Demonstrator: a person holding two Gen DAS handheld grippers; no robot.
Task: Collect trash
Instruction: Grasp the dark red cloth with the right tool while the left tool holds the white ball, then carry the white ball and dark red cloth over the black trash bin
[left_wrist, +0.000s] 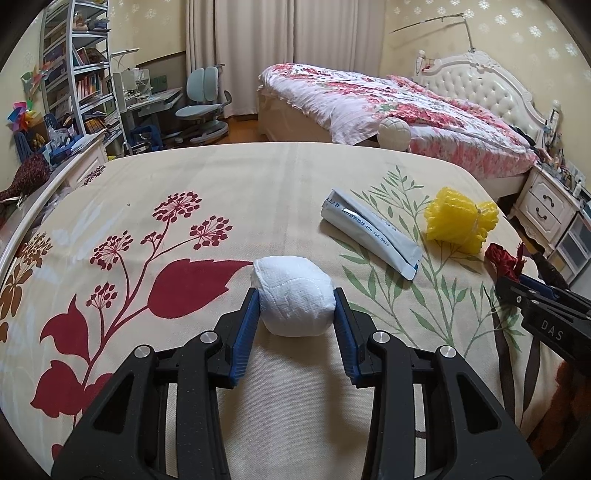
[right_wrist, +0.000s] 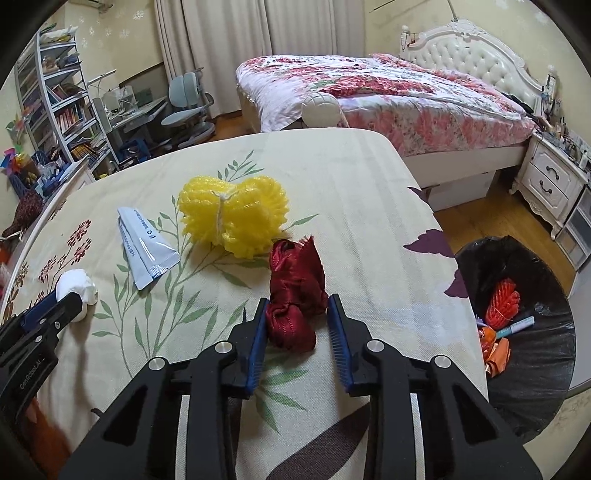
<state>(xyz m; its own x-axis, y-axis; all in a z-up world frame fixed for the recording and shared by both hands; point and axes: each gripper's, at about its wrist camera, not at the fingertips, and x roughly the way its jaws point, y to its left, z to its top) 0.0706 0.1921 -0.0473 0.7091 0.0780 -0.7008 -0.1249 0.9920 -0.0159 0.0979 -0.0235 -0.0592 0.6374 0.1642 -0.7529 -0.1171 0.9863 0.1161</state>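
On the flower-print tablecloth (left_wrist: 258, 184), my left gripper (left_wrist: 295, 299) is shut on a white crumpled paper ball (left_wrist: 291, 291), with a blue pad pressing each side. The same ball (right_wrist: 79, 286) shows at the left edge of the right wrist view. My right gripper (right_wrist: 297, 301) is shut on a dark red ribbon bundle (right_wrist: 295, 291) near the table's right edge. In the left wrist view that ribbon (left_wrist: 506, 260) is at the far right. A yellow foam net (right_wrist: 232, 218) and a blue-white sachet (right_wrist: 146, 251) lie loose between the grippers.
A bin lined with a black bag (right_wrist: 491, 251) stands on the floor right of the table and holds an orange net and wrappers. Beyond the table are a flowered bed (right_wrist: 369, 92), a white nightstand (right_wrist: 546, 184), a pale ball (right_wrist: 321, 107) and a desk chair (right_wrist: 184, 107).
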